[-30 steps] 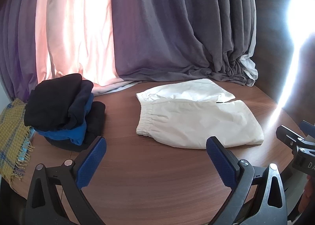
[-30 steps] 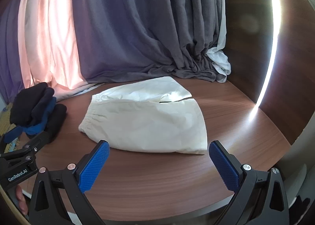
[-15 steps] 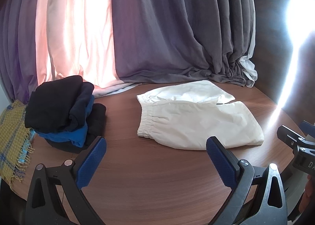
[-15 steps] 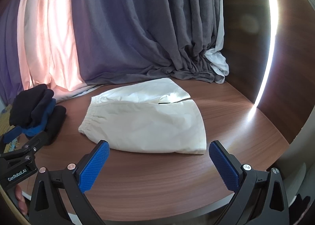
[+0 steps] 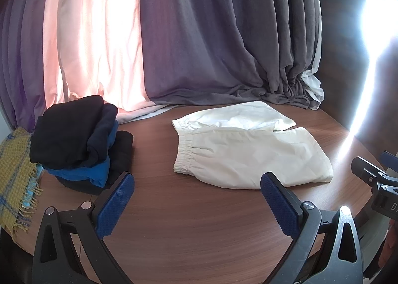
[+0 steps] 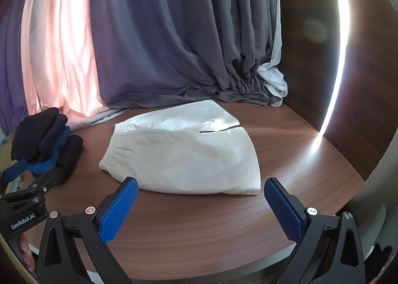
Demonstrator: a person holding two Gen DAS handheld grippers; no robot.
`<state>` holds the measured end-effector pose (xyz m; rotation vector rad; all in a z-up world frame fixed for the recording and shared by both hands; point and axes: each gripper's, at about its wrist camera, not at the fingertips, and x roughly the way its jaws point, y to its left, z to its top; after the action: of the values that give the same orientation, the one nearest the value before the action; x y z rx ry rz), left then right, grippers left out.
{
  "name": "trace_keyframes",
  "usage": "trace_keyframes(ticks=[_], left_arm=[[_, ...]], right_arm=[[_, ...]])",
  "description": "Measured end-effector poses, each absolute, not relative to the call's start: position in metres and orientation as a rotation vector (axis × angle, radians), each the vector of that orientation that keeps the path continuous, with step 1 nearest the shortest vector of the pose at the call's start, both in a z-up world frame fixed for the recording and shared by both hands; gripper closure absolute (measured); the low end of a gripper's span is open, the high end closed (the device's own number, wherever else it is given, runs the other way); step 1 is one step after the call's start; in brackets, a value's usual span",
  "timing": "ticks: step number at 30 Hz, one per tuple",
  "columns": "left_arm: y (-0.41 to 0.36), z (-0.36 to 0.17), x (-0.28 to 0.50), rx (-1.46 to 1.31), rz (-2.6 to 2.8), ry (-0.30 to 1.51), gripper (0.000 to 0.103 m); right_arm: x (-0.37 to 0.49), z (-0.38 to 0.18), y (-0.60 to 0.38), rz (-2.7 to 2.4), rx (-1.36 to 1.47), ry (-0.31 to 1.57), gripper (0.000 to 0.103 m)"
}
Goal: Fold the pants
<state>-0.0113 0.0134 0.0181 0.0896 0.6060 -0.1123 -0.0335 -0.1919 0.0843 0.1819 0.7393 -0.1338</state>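
Note:
White shorts (image 5: pixel 248 149) lie flat on the round wooden table (image 5: pixel 189 224), elastic waistband to the left, both legs pointing right. They also show in the right wrist view (image 6: pixel 184 152). My left gripper (image 5: pixel 196 199) is open and empty, held above the table just in front of the shorts. My right gripper (image 6: pixel 200 203) is open and empty, near the shorts' front edge. Each gripper shows at the edge of the other's view: the right gripper (image 5: pixel 378 184) and the left gripper (image 6: pixel 27 197).
A stack of folded dark and blue clothes (image 5: pixel 77 140) sits at the table's left, also in the right wrist view (image 6: pixel 47 142). A yellow fringed blanket (image 5: pixel 15 172) hangs beyond it. Grey and pink curtains (image 5: pixel 199 35) drape onto the table's back. A wooden wall (image 6: pixel 311 48) stands right.
Both grippers have drifted slightly back and up; the shorts sit a touch lower in view. Nothing was grasped or moved.

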Motion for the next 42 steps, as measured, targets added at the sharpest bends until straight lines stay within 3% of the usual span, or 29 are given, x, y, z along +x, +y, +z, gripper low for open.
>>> trace_keyframes(ticks=[42], left_arm=[[0.008, -0.002, 0.013, 0.139, -0.090, 0.649, 0.000]], right_arm=[[-0.017, 0.068, -0.199, -0.147, 0.198, 0.787, 0.000]])
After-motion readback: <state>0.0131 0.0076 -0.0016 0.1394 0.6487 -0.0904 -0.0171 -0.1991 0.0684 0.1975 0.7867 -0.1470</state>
